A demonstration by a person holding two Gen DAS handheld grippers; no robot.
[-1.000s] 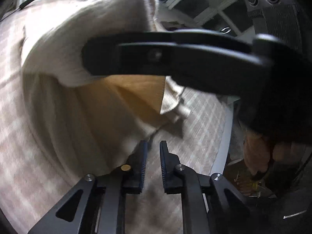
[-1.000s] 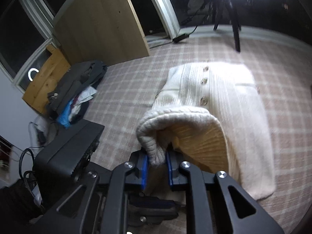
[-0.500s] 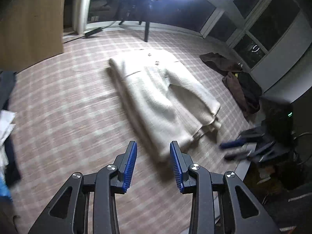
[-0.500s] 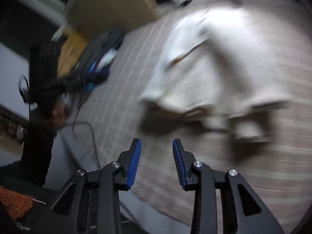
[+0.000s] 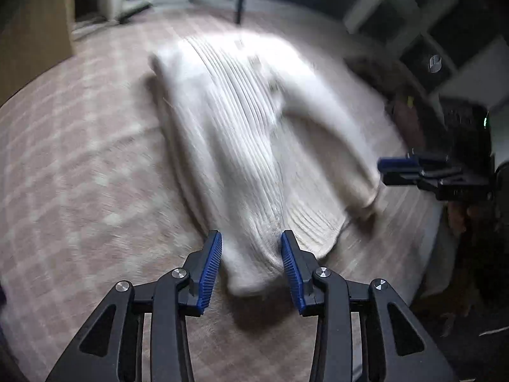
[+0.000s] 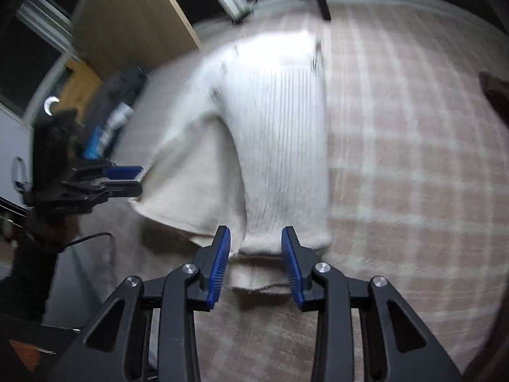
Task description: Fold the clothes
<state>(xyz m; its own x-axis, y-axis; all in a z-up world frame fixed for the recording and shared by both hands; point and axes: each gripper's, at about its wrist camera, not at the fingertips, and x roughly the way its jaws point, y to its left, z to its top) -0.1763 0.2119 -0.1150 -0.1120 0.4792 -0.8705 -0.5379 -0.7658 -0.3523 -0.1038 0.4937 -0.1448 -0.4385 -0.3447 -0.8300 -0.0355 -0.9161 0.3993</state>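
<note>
A cream ribbed sweater [image 5: 241, 146] lay folded lengthwise on the pink checked carpet [image 5: 79, 165]. The left gripper [image 5: 251, 267] and right gripper [image 6: 256, 265] hovered over its near end, jaws just opened partway and gripping nothing.

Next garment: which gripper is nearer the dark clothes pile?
Left. The left gripper is beside the pile; the right gripper hangs over the white cardigan. Both jaws just opened further, gripping nothing.
</note>
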